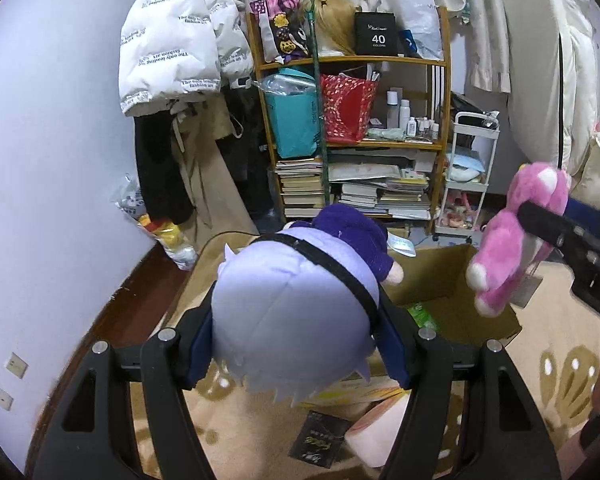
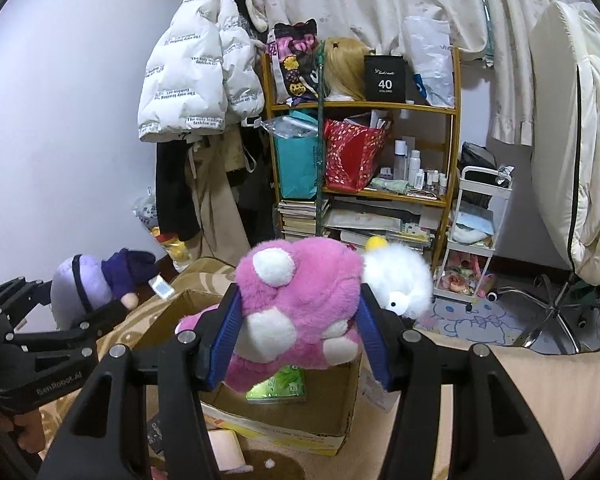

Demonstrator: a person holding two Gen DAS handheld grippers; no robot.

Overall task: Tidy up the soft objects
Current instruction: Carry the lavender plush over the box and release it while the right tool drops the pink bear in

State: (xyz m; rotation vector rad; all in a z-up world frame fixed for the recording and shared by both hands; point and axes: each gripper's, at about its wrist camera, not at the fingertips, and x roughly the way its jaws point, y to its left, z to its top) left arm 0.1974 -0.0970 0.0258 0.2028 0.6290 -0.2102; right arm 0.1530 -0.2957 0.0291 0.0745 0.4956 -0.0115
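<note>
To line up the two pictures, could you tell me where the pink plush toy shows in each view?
Left wrist view: pink plush toy at the right edge, above the cardboard box.
Right wrist view: centre, clamped in the right tool, over the same box.
Shared landmark: the wooden shelf.

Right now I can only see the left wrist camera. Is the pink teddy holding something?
Observer: A fluffy white toy with a yellow tuft sits right beside the pink teddy; whether they are joined I cannot tell.
Operator: Are the right tongs squeezing it?
Observer: Yes, the blue pads of the right tongs press both its sides.
Operator: What's under it?
Observer: The open cardboard box, with a green packet lying inside.
</note>
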